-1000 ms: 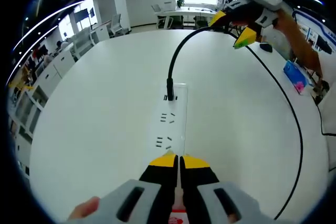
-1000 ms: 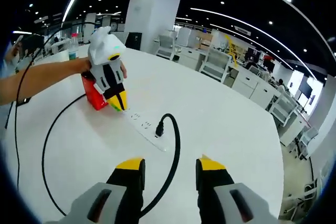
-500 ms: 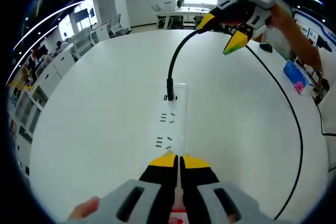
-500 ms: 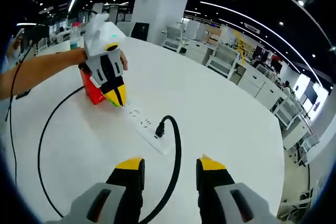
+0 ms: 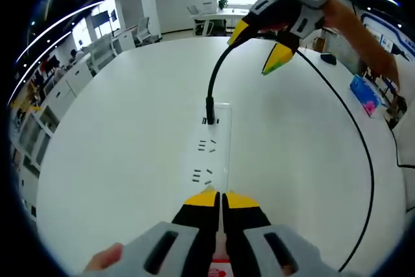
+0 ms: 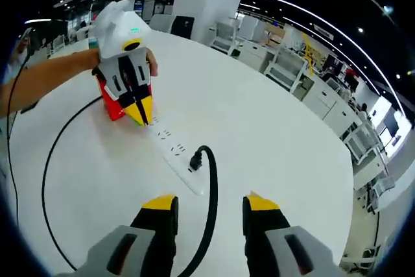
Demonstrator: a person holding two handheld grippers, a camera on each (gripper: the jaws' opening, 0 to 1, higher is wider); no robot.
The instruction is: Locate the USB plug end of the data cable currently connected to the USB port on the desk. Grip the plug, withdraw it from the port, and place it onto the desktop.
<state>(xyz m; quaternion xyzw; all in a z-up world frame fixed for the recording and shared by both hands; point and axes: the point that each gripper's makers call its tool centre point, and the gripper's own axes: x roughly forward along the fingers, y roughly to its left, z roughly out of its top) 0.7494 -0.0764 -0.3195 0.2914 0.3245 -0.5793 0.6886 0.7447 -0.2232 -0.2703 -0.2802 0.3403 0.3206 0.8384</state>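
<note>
Approach is the step in hand. In the left gripper view, the left gripper, jaws pressed together and empty, rests on the near end of the white power strip where the plug sits seated. In the right gripper view, the right gripper hangs released above the black cable, short of the plug; next it must descend and clamp that plug.

Closed left gripper rests on power strip.

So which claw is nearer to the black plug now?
Hard to tell. The left claw rests at the power strip's far end from the black plug; the right claw hovers above.
</note>
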